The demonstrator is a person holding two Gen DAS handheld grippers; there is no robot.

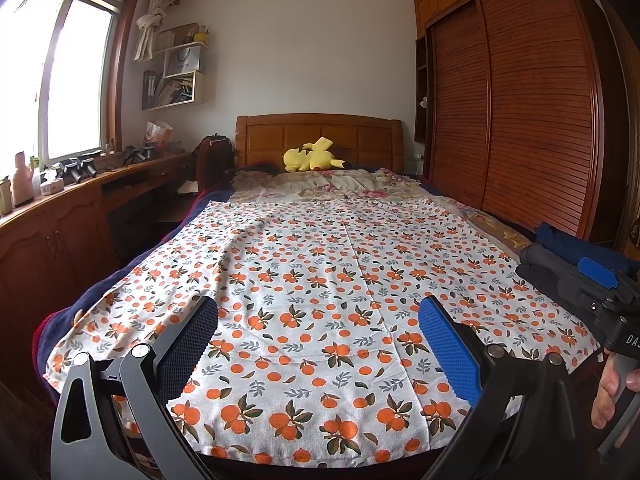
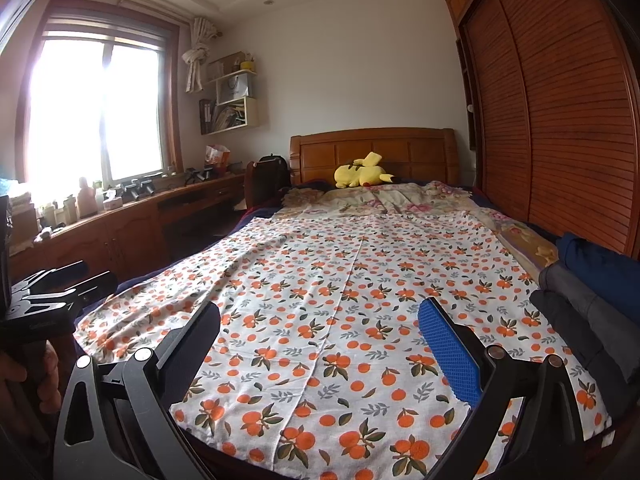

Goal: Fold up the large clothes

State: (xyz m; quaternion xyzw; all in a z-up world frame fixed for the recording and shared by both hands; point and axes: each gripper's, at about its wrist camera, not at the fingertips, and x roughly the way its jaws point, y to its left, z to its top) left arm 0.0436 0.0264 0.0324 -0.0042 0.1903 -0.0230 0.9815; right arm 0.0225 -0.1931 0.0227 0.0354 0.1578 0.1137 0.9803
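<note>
A large white cloth printed with oranges [image 1: 320, 280] lies spread flat over the bed, its near edge at the foot; it also shows in the right wrist view [image 2: 340, 300]. My left gripper [image 1: 318, 316] is open and empty, hovering above the cloth's near edge. My right gripper [image 2: 320, 320] is open and empty, also above the near edge. The right gripper's body [image 1: 592, 288] shows at the right of the left wrist view. The left gripper's body [image 2: 52, 292] shows at the left of the right wrist view.
Dark folded clothes [image 2: 580, 300] are stacked on the bed's right side. A yellow plush toy [image 1: 312, 156] lies by the wooden headboard [image 1: 320, 136]. A wooden wardrobe [image 1: 520, 120] lines the right. A cluttered desk [image 1: 80, 192] runs under the window at left.
</note>
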